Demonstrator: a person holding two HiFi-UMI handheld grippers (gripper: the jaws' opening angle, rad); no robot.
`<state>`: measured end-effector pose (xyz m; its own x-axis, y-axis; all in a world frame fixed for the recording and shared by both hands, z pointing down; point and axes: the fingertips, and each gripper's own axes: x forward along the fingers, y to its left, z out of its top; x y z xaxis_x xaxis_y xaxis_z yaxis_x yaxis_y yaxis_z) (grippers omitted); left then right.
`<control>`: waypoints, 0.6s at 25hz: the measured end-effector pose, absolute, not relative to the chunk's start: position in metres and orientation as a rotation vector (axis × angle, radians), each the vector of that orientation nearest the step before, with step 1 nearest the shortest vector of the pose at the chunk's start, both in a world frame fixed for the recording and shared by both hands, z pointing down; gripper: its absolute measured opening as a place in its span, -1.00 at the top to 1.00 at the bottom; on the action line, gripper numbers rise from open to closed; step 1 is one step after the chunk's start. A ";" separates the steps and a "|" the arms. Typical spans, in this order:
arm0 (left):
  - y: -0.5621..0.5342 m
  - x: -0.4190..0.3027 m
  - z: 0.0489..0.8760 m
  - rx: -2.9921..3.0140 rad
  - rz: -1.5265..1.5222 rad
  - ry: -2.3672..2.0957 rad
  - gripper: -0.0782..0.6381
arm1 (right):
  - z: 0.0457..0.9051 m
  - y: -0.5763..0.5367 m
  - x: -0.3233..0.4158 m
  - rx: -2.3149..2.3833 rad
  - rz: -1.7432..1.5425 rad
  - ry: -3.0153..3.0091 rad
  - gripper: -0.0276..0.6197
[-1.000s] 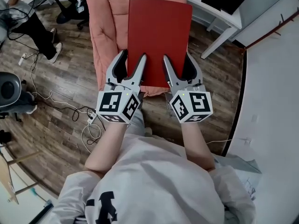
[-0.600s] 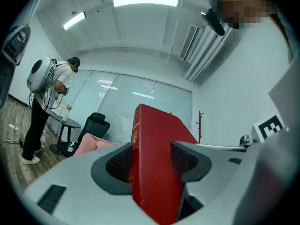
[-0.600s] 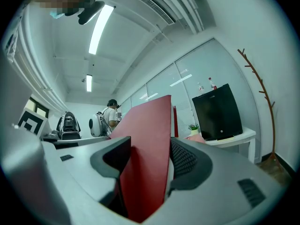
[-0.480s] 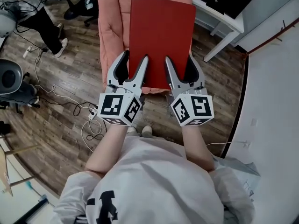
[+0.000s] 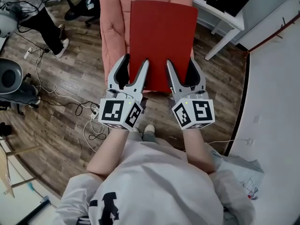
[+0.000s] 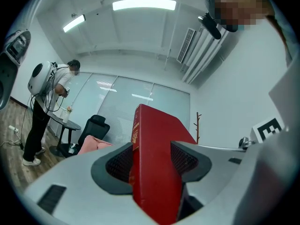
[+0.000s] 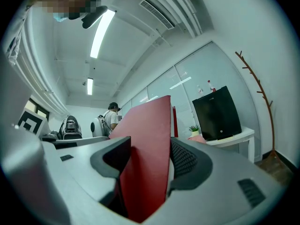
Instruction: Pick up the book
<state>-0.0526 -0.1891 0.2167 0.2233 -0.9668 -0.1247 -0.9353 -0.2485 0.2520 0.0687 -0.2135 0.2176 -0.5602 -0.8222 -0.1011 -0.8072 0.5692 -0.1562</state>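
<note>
Twice clamped at near edge: book [image 5: 163,41], by clenched fingers of left gripper [image 5: 134,60] and right gripper [image 5: 180,61]. Barely shifted since earlier; over cushion [image 5: 112,27], open floor [image 5: 70,78] alongside.

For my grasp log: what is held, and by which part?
The red book: left gripper and right gripper each clamp its near edge, one by each corner.
</note>
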 end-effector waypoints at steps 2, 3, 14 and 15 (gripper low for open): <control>-0.184 -0.052 0.215 2.363 -0.404 -1.833 0.11 | 0.216 -0.209 0.069 -1.381 -0.140 2.635 0.09; -0.180 -0.052 0.214 2.368 -0.408 -1.827 0.11 | 0.215 -0.205 0.070 -1.385 -0.141 2.633 0.09; -0.125 -0.055 0.197 2.422 -0.478 -1.793 0.11 | 0.194 -0.146 0.067 -1.417 -0.061 2.604 0.09; -0.116 -0.057 0.197 2.423 -0.480 -1.788 0.11 | 0.194 -0.137 0.065 -1.420 -0.062 2.602 0.09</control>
<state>-0.0570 -0.1160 0.1965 0.2646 -0.9443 -0.1957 -0.9152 -0.3098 0.2575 0.0652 -0.1367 0.1943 -0.5289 -0.8379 -0.1346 -0.8306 0.5437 -0.1207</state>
